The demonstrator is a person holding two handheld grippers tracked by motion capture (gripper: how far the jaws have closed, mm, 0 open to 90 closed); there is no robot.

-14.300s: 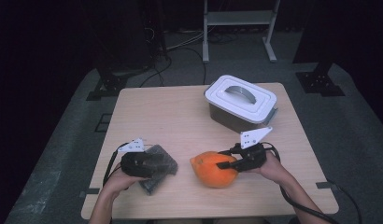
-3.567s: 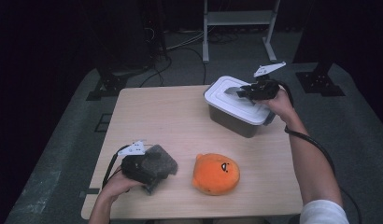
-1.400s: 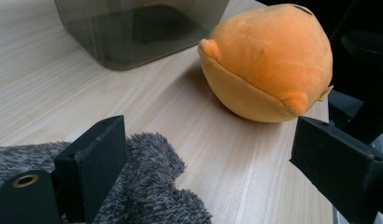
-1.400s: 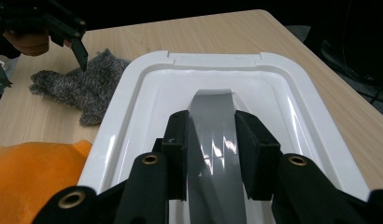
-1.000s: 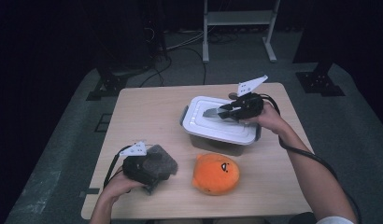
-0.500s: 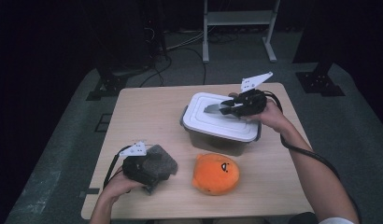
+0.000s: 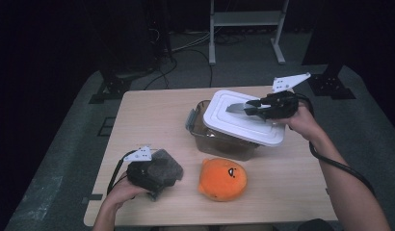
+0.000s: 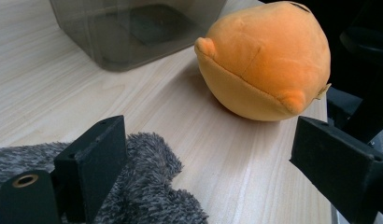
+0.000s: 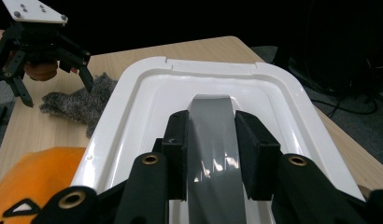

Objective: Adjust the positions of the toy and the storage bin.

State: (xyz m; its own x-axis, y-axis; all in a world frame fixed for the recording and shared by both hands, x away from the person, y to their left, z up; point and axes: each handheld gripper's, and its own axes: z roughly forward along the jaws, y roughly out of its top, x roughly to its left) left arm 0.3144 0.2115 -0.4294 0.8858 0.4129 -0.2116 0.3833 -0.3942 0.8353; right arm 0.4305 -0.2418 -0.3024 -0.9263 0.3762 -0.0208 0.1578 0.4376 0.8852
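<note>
The counter (image 7: 152,120) carried the grey bin (image 7: 219,139); its white lid (image 7: 243,124) hung tilted above, handle (image 9: 213,140) pinched by the right gripper (image 7: 251,107) fingers, and could slip. The left gripper (image 8: 208,182) fingers stood spread beside grey fleece (image 8: 143,196).

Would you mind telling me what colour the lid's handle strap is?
Grey handle strap on the white plastic lid; clearest in the right gripper view.

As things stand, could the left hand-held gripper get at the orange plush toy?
Probably yes. The left hand-held gripper has its jaws wide open and faces the orange plush toy across bare table; only the grey furry cloth lies by one jaw.
</note>
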